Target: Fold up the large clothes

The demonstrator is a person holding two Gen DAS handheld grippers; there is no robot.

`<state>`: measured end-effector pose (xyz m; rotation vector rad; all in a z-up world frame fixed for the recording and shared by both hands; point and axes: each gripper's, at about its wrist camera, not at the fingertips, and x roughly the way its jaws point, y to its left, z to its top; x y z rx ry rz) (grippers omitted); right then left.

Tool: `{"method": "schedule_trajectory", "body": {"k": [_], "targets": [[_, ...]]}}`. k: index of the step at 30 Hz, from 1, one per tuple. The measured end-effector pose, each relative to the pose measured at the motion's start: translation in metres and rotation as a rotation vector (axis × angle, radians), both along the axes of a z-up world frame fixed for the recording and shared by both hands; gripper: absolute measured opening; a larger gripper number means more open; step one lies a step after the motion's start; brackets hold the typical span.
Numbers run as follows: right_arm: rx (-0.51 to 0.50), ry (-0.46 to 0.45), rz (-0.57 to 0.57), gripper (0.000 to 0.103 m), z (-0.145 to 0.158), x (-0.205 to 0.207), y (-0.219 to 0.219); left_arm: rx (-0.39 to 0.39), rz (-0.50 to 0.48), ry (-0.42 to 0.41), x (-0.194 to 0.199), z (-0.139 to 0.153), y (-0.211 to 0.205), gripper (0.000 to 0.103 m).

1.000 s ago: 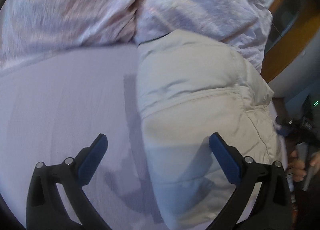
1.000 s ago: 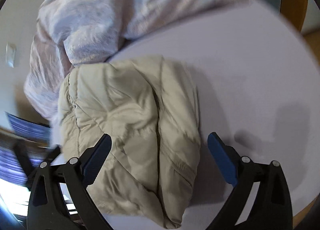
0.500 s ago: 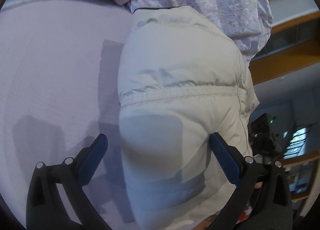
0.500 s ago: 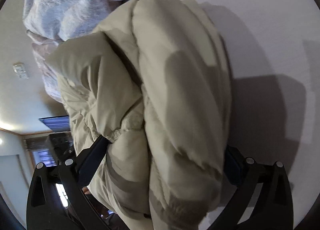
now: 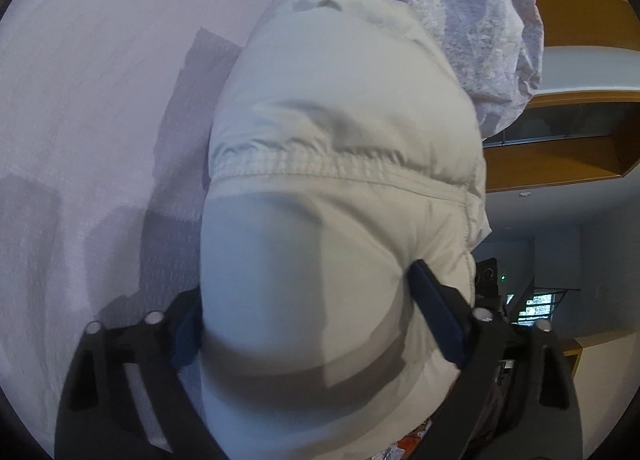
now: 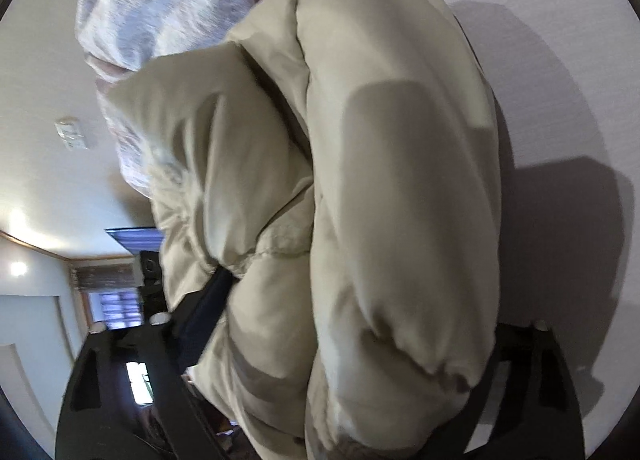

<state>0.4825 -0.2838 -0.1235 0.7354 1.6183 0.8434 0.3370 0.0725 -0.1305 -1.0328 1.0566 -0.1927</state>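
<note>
A folded beige puffer jacket [image 5: 340, 188] lies as a thick bundle on the pale lilac bed sheet [image 5: 92, 100]. My left gripper [image 5: 312, 324] has its jaws around one end of the bundle, and the padding bulges between the blue pads [image 5: 436, 316]. In the right wrist view the jacket [image 6: 380, 180] fills the frame. My right gripper [image 6: 344, 324] squeezes the other end of it; one blue pad [image 6: 204, 316] shows, the other is hidden behind the fabric.
A crumpled white and pink duvet [image 5: 452, 0] lies against the far end of the jacket, and it also shows in the right wrist view [image 6: 160, 8]. Wooden shelving [image 5: 576, 132] and the room lie beyond the bed edge.
Both grippers moved in from above the bed onto the jacket's two ends. Their jaws went from wide open and empty to pressed on the bundle.
</note>
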Motion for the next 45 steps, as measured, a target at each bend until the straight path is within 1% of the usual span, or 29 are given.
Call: {"method": "schedule_trajectory", "body": {"k": [2, 4, 8, 9, 13, 16, 18, 20, 24, 25, 27, 29, 32, 33, 34, 35, 36, 37, 39, 43, 45], "targets": [[0.045, -0.004, -0.003, 0.063, 0.003, -0.003, 0.003, 0.020, 0.007, -0.009, -0.002, 0.010, 0.005, 0.081], [0.077, -0.017, 0.010, 0.059, 0.009, -0.003, 0.018, 0.045, 0.022, -0.019, -0.004, 0.022, 0.015, 0.080], [0.121, -0.045, 0.033, 0.056, 0.022, 0.003, 0.058, 0.092, 0.069, -0.054, -0.011, 0.043, 0.044, 0.079], [0.127, -0.059, 0.043, 0.056, 0.027, 0.006, 0.073, 0.104, 0.087, -0.061, -0.014, 0.047, 0.052, 0.079], [0.119, -0.100, 0.077, 0.056, 0.035, 0.013, 0.122, 0.169, 0.159, -0.085, -0.021, 0.060, 0.088, 0.079], [0.084, -0.113, 0.096, 0.055, 0.034, 0.016, 0.144, 0.225, 0.193, -0.075, -0.023, 0.062, 0.108, 0.079], [0.055, -0.117, 0.103, 0.055, 0.032, 0.014, 0.157, 0.251, 0.208, -0.058, -0.025, 0.060, 0.121, 0.079], [0.048, -0.121, 0.106, 0.055, 0.032, 0.010, 0.163, 0.266, 0.213, -0.051, -0.024, 0.058, 0.127, 0.079], [0.039, -0.134, 0.109, 0.055, 0.036, 0.005, 0.169, 0.271, 0.216, -0.056, -0.023, 0.056, 0.135, 0.080], [0.036, -0.139, 0.110, 0.054, 0.038, 0.002, 0.157, 0.270, 0.216, -0.056, -0.024, 0.054, 0.136, 0.080], [0.021, -0.155, 0.103, 0.054, 0.043, 0.002, 0.154, 0.273, 0.217, -0.057, -0.021, 0.051, 0.137, 0.080], [0.008, -0.165, 0.094, 0.054, 0.048, 0.006, 0.167, 0.280, 0.217, -0.056, -0.020, 0.046, 0.137, 0.080], [-0.042, -0.179, 0.086, 0.053, 0.049, 0.006, 0.175, 0.304, 0.215, -0.044, -0.016, 0.039, 0.138, 0.080], [-0.064, -0.180, 0.082, 0.054, 0.048, 0.005, 0.175, 0.313, 0.217, -0.039, -0.015, 0.037, 0.138, 0.080], [-0.089, -0.170, 0.072, 0.058, 0.045, 0.004, 0.172, 0.320, 0.217, -0.034, -0.013, 0.037, 0.138, 0.080], [-0.111, -0.159, 0.058, 0.065, 0.042, 0.002, 0.171, 0.336, 0.214, -0.026, -0.012, 0.037, 0.137, 0.082], [-0.134, -0.152, 0.044, 0.068, 0.042, 0.001, 0.170, 0.366, 0.209, -0.018, -0.010, 0.039, 0.135, 0.086], [-0.171, -0.159, 0.032, 0.075, 0.043, -0.001, 0.167, 0.411, 0.199, -0.010, -0.009, 0.043, 0.132, 0.087], [-0.219, -0.185, 0.019, 0.083, 0.048, -0.003, 0.165, 0.495, 0.173, -0.005, -0.009, 0.050, 0.129, 0.090], [-0.295, -0.249, 0.008, 0.086, 0.071, -0.007, 0.154, 0.600, 0.135, 0.006, -0.010, 0.063, 0.124, 0.090], [-0.332, -0.288, -0.005, 0.086, 0.084, -0.008, 0.147, 0.666, 0.120, 0.015, -0.011, 0.070, 0.120, 0.090]]}}
